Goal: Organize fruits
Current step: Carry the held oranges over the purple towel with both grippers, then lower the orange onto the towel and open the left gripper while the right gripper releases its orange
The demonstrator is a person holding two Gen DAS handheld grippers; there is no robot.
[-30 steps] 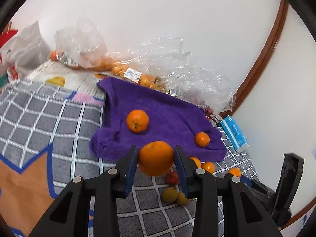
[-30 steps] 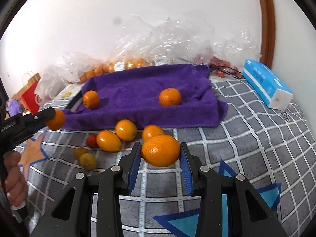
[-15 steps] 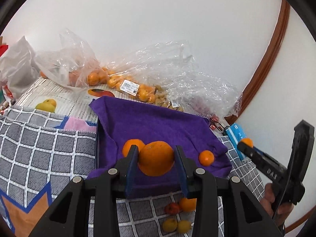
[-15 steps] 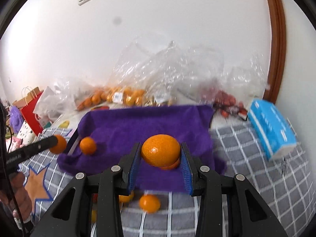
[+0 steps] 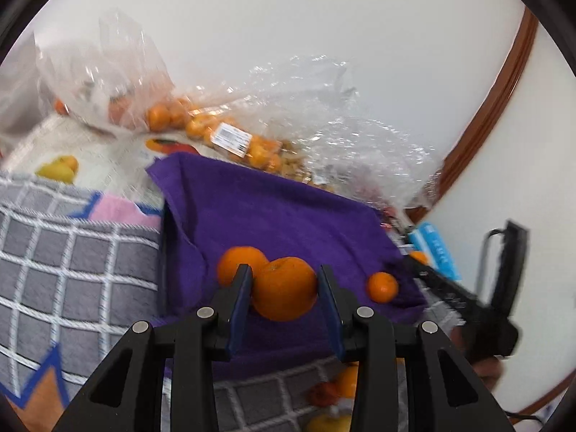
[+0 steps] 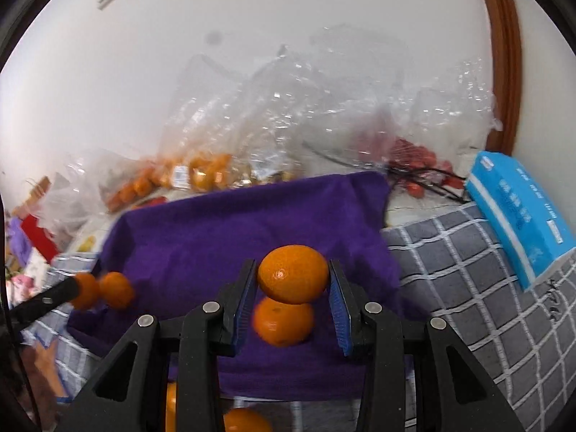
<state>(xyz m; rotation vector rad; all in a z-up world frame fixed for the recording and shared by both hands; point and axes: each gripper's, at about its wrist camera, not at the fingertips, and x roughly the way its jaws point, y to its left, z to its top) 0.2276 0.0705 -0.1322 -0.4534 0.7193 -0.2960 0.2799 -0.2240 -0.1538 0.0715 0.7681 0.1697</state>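
Each black two-finger gripper, left (image 5: 284, 297) and right (image 6: 292, 300), is clamped on a round orange fruit (image 5: 285, 288) (image 6: 293, 274) above the near part of the purple towel (image 5: 280, 216), each beside one already resting there.

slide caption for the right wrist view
Right gripper holds an orange above another orange on the purple towel.

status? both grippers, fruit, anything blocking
Left gripper shut on orange. Right gripper shut on orange. Both over purple towel; loose orange beneath right.
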